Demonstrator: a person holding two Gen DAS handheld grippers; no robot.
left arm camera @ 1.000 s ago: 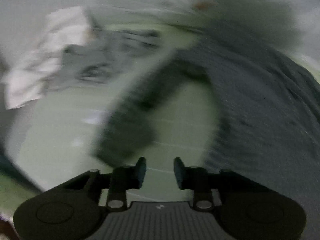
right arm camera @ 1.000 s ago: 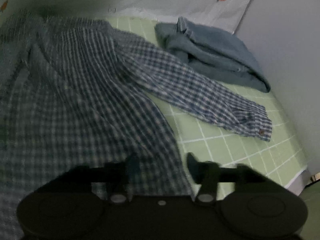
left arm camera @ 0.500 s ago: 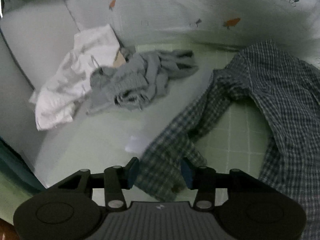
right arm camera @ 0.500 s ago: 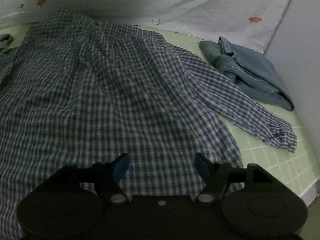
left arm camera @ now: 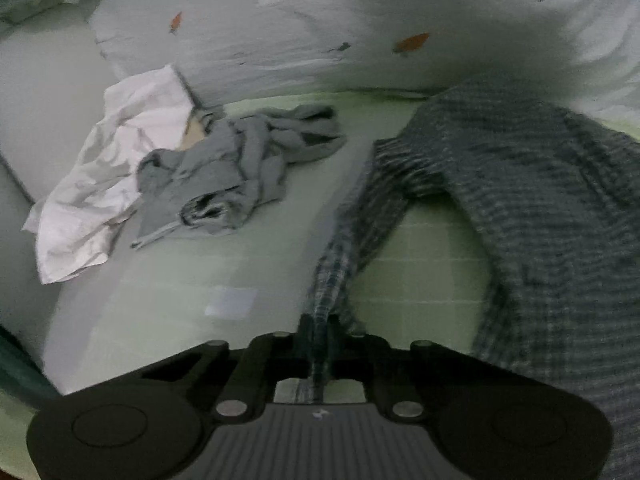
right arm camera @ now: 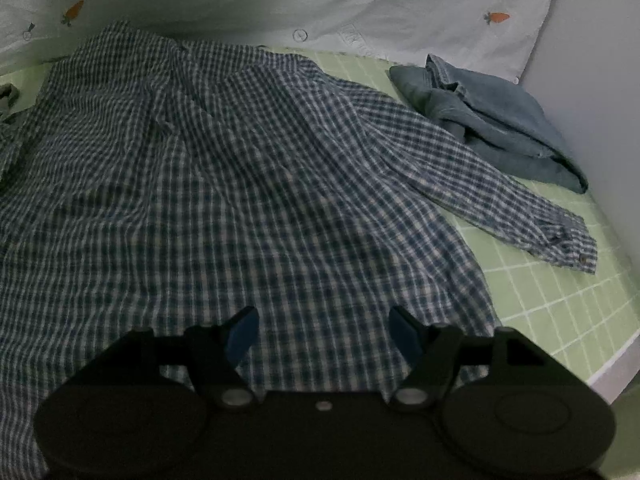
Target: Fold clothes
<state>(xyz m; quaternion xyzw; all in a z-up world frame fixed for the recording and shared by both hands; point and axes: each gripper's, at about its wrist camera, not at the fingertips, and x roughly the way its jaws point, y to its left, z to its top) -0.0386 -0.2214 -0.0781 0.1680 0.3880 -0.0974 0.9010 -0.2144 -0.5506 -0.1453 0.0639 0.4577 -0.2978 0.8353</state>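
While left gripper (left arm camera: 319, 334) pinches shirt sleeve (left arm camera: 340, 248) | right gripper (right arm camera: 323, 326) spread above shirt (right arm camera: 224, 184)

A blue-and-white checked shirt (right arm camera: 248, 184) lies spread across the green gridded sheet, one sleeve (left arm camera: 340, 248) pulled taut, the other outstretched

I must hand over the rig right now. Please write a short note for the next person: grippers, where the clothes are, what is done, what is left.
Left gripper: shut on the end of the plaid shirt's sleeve.
Right gripper: open, empty, above the shirt near its hem.
The shirt lies spread on the green mat, its other sleeve stretched out flat.
Grey garment and white garment lie crumpled to the left; the jeans lie bundled to the right.
Done: one sleeve gripped.
Left: fold the shirt, then probably the rest.
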